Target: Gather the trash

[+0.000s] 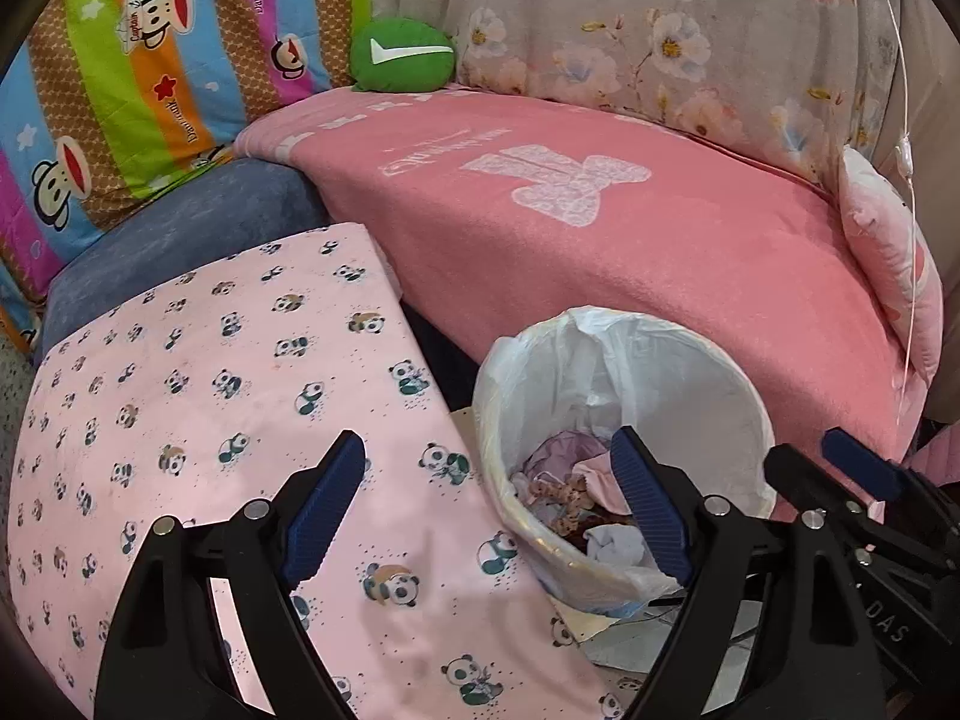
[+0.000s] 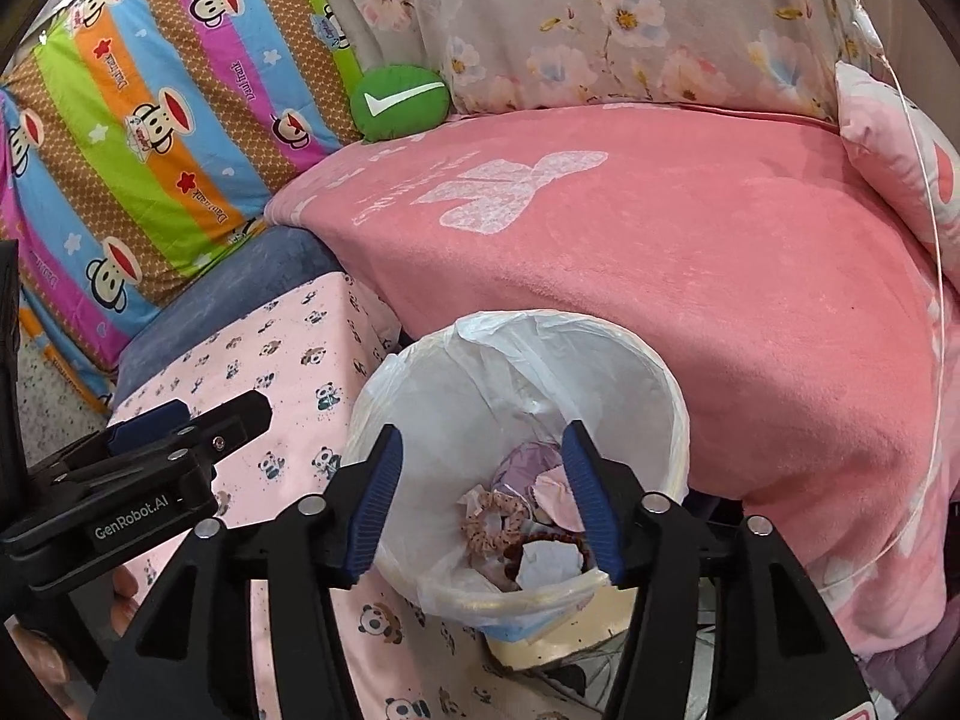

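A round white bin (image 1: 726, 378) lined with a white plastic bag stands between the panda-print surface and the pink bed; it also shows in the right wrist view (image 2: 630, 360). Crumpled paper, purple and pink wrappers and a patterned scrunchie (image 2: 498, 510) lie at its bottom (image 1: 564, 492). My left gripper (image 1: 489, 507) is open and empty above the panda cloth, its right finger over the bin. My right gripper (image 2: 480, 498) is open and empty directly above the bin's mouth. The right gripper shows at the left wrist view's right edge (image 1: 858, 468); the left gripper shows at the right wrist view's left (image 2: 180, 426).
A pink panda-print cloth (image 1: 228, 420) covers a low surface left of the bin. A pink blanket (image 1: 630, 240) covers the bed behind it. A green round cushion (image 1: 402, 54), a striped monkey-print pillow (image 1: 138, 78), a floral quilt (image 1: 660, 30) and a thin white cord (image 1: 909, 240) lie beyond.
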### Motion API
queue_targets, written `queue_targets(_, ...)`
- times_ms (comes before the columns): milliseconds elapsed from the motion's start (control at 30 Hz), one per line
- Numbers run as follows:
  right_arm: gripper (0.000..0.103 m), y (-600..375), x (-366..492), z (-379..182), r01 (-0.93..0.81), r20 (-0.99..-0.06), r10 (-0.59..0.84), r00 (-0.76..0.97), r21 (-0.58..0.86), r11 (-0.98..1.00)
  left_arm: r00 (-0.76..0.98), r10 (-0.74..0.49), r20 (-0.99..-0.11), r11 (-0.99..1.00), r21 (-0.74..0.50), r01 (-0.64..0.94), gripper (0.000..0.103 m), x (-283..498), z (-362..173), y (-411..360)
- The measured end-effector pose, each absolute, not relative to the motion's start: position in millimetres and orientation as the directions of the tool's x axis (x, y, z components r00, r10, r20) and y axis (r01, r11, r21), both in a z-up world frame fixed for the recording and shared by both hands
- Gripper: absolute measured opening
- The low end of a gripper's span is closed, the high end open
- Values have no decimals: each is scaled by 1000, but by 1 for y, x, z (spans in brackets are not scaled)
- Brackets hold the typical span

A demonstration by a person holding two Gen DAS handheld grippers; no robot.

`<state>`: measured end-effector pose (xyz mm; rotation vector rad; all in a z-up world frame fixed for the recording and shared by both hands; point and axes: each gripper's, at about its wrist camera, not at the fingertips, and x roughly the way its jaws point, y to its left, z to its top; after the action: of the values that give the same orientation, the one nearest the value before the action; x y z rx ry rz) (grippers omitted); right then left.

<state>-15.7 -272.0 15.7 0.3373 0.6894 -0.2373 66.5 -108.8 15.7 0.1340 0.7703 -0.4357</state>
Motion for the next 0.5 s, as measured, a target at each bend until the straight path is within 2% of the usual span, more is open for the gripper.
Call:
queue_targets(33,66,-268,-20,16,329,-664,-121,737,197,924,637,-321,-701,907,-33,420,86,65,14,-106)
queue_targets(100,79,-264,-23,15,335,-673,-139,727,170,927,652,-296,-698,916,-15,400,90,60,11,-100)
queue_targets(167,84,-258,-27,14,336,-684,-161,711,130,933,665,-272,-695,923,8,386,93,55,9,-96)
queue_targets(267,86,-250,-33,10,330,-702,-188,687,71,941,673,-257,-694,924,29,382,95,51,9,-92)
queue_targets(500,89,-245,-44,3,335,-703,-203,681,53,941,673,-233,-702,929,44,367,95,42,3,-85)
